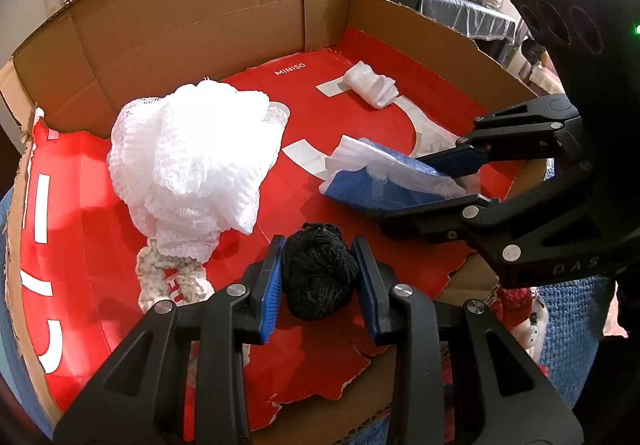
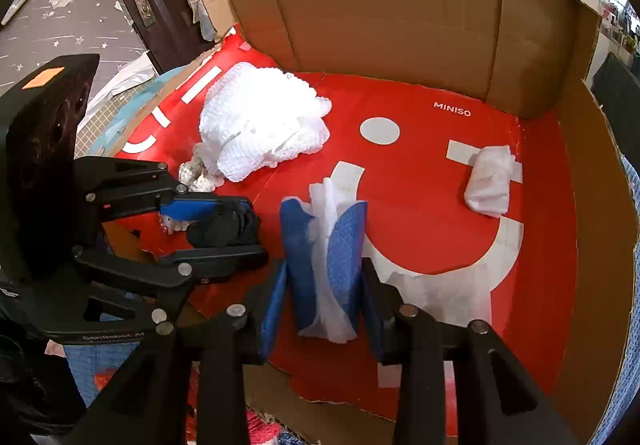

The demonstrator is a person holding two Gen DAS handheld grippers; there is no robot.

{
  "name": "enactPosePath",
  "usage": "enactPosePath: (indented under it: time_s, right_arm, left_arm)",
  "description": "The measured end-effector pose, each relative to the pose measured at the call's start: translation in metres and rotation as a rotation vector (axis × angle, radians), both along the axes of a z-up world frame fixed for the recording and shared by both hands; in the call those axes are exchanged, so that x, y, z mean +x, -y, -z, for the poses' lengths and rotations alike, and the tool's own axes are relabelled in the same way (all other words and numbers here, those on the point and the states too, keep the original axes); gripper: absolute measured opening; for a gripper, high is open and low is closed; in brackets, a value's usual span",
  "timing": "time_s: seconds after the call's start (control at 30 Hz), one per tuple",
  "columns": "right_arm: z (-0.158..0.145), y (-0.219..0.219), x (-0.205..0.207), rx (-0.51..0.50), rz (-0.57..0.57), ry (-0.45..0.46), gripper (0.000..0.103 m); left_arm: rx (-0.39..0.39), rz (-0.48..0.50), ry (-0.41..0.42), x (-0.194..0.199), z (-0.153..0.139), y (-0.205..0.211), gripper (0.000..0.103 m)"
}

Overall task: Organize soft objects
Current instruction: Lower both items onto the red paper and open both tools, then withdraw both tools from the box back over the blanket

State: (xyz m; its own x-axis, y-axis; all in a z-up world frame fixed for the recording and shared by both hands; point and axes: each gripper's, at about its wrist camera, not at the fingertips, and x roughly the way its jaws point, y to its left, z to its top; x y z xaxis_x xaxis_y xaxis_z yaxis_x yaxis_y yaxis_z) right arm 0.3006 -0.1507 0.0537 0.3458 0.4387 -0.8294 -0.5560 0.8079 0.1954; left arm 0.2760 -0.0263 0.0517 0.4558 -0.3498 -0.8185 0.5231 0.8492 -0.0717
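Note:
My left gripper (image 1: 318, 281) is shut on a black yarn ball (image 1: 318, 277), held just above the red box floor near the front edge; it also shows in the right wrist view (image 2: 224, 223). My right gripper (image 2: 324, 285) is shut on a folded blue and white cloth (image 2: 328, 253), seen from the side in the left wrist view (image 1: 384, 177). A white mesh bath pouf (image 1: 192, 157) with a rope loop sits at the left (image 2: 260, 125). A small rolled white cloth (image 1: 372, 83) lies at the back right (image 2: 490, 181).
All lie in a shallow cardboard box (image 1: 208, 17) lined with a torn red MINISO sheet (image 1: 352, 121). Brown walls rise at the back and right (image 2: 400, 17). Blue fabric and red-white items lie outside the front edge (image 1: 520, 309).

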Motion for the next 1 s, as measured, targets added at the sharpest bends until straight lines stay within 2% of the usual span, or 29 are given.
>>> enactPosePath:
  time_s: [0.13, 0.17, 0.2, 0.23, 0.43, 0.57, 0.77, 1.0]
  right_arm:
    - [0.0, 0.001, 0.002, 0.003, 0.004, -0.003, 0.041]
    - [0.0, 0.001, 0.002, 0.004, 0.005, -0.003, 0.042]
    - [0.0, 0.001, 0.002, 0.003, 0.004, -0.003, 0.042]
    - [0.0, 0.001, 0.002, 0.002, 0.003, -0.003, 0.042]
    - [0.001, 0.001, 0.002, 0.003, -0.001, -0.005, 0.043]
    - [-0.001, 0.002, 0.002, 0.006, 0.004, 0.003, 0.052]
    - [-0.005, 0.004, 0.002, 0.011, 0.013, 0.013, 0.055]
    - [-0.016, 0.013, -0.006, 0.026, 0.035, 0.03, 0.06]
  left_arm:
    - [-0.003, 0.002, 0.002, -0.002, 0.0, -0.001, 0.033]
    - [-0.008, 0.004, 0.0, -0.002, 0.0, -0.001, 0.04]
    - [-0.012, 0.004, -0.001, -0.003, -0.001, -0.001, 0.052]
    - [-0.015, 0.003, 0.005, -0.004, -0.001, -0.002, 0.053]
    - [-0.021, -0.005, 0.018, -0.004, -0.004, -0.004, 0.053]
    - [-0.025, -0.005, 0.027, -0.005, -0.006, -0.006, 0.053]
    - [-0.037, -0.007, 0.044, -0.009, -0.012, -0.007, 0.054]
    - [-0.061, -0.027, 0.083, -0.024, -0.027, -0.015, 0.059]
